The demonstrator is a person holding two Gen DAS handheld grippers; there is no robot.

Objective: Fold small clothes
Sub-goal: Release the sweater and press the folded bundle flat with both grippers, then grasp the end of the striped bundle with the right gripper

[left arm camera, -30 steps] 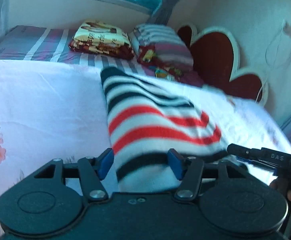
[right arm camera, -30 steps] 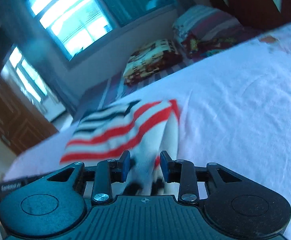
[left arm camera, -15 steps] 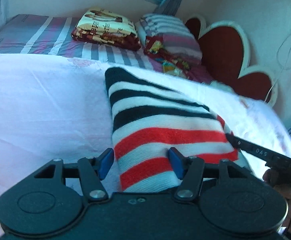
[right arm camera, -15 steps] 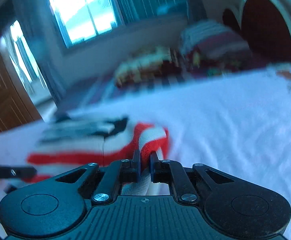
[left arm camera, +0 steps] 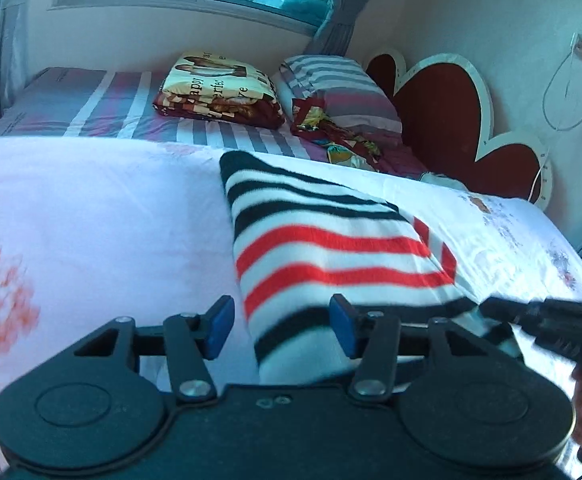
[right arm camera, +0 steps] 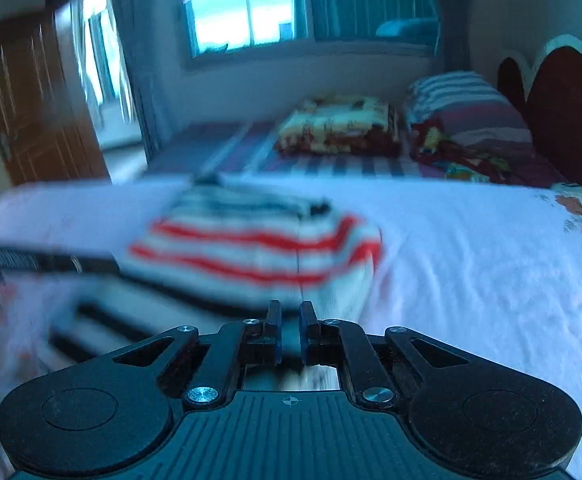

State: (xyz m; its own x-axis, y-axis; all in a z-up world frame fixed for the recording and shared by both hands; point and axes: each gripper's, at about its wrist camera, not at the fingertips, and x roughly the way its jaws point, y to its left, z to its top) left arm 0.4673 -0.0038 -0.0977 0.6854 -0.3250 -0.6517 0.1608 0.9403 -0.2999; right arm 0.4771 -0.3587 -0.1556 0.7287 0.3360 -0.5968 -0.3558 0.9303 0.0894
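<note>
Mid-fold, striped sweater [left arm camera: 331, 248] on bed [left arm camera: 91, 220], 12 o'clock of both grippers.
Right gripper [right arm camera: 290, 334] nearly shut, blur hides whether it pinches cloth; left gripper [left arm camera: 281, 330] half-open, just closing, hem between jaws unpinched. Risk: hem slips, fold skews.

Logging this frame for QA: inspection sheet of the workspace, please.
Surface: bed with white floral sheet.
Job's things: striped garment, folded, lying flat on the sheet.
Clutter: folded blanket, striped pillow, colourful cloth, all at the far end.
Grippers: left gripper open, straddling the garment's near edge, jaws have just been closing; right gripper shut at the garment's near edge, grip unclear.
Cables: wire loop on wall.
Surroundings: window, wooden door, heart-shaped headboard.
</note>
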